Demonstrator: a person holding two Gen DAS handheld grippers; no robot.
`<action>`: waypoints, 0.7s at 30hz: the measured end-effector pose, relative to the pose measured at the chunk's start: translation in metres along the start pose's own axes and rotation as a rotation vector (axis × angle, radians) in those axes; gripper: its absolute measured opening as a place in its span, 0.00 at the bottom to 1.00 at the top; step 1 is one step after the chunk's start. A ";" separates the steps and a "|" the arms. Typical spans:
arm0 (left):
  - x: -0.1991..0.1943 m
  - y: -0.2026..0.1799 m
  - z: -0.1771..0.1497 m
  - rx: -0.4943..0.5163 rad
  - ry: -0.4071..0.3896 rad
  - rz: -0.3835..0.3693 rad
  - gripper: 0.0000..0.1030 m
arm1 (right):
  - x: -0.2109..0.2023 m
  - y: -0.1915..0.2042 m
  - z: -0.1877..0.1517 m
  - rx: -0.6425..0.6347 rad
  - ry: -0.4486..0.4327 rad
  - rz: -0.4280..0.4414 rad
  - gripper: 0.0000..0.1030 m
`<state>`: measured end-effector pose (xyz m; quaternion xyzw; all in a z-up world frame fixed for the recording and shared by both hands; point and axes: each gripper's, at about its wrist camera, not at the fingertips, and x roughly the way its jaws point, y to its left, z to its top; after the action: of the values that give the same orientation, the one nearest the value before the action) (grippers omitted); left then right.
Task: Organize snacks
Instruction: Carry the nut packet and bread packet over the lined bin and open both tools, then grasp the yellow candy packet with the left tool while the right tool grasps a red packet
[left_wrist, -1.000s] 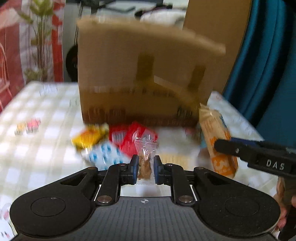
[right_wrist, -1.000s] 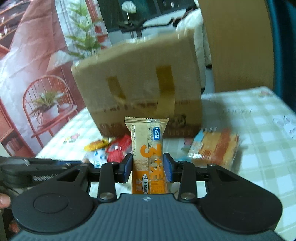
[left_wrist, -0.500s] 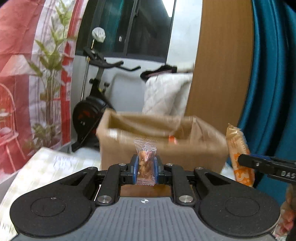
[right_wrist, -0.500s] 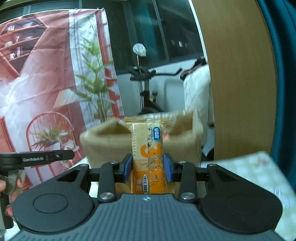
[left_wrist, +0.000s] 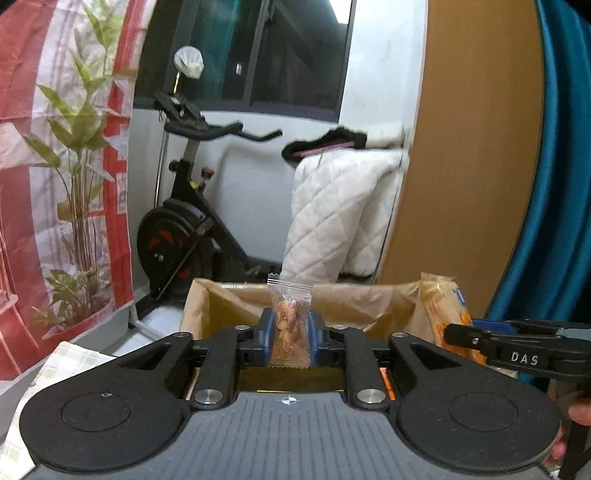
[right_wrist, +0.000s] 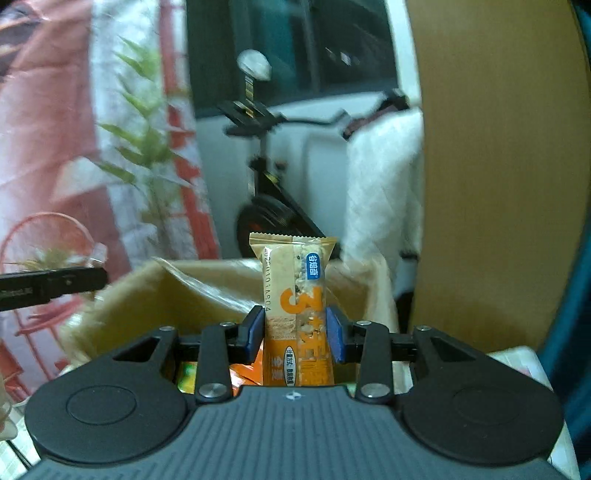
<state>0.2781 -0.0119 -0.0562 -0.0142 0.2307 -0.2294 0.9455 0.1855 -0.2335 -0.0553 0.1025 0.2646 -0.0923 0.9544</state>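
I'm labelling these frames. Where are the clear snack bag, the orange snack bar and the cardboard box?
clear snack bag (left_wrist: 289, 325): left wrist view, on its middle between the fingers.
orange snack bar (right_wrist: 295, 295): right wrist view, on the wrapper's printed front.
cardboard box (left_wrist: 354, 299): left wrist view, on its inner far wall.

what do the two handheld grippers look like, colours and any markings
Both look alike: the left gripper and right gripper have matte black linkage arms with silver pivot screws, blue finger pads, round black discs either side, and a ribbed grey body with a small crosshair mark. Seen side-on, the right one carries white "DAS" lettering. No cables or sleeves are visible.
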 end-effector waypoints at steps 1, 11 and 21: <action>0.000 0.002 -0.001 0.002 0.003 0.012 0.54 | 0.002 -0.004 -0.003 0.021 0.002 -0.010 0.40; -0.053 0.024 -0.022 -0.008 0.042 0.056 0.64 | -0.056 -0.012 -0.027 0.065 -0.082 0.080 0.46; -0.098 0.049 -0.069 0.020 0.171 0.035 0.62 | -0.106 0.009 -0.091 0.160 -0.064 0.144 0.46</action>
<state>0.1913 0.0809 -0.0820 0.0188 0.3087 -0.2155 0.9262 0.0541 -0.1893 -0.0747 0.1941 0.2178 -0.0474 0.9553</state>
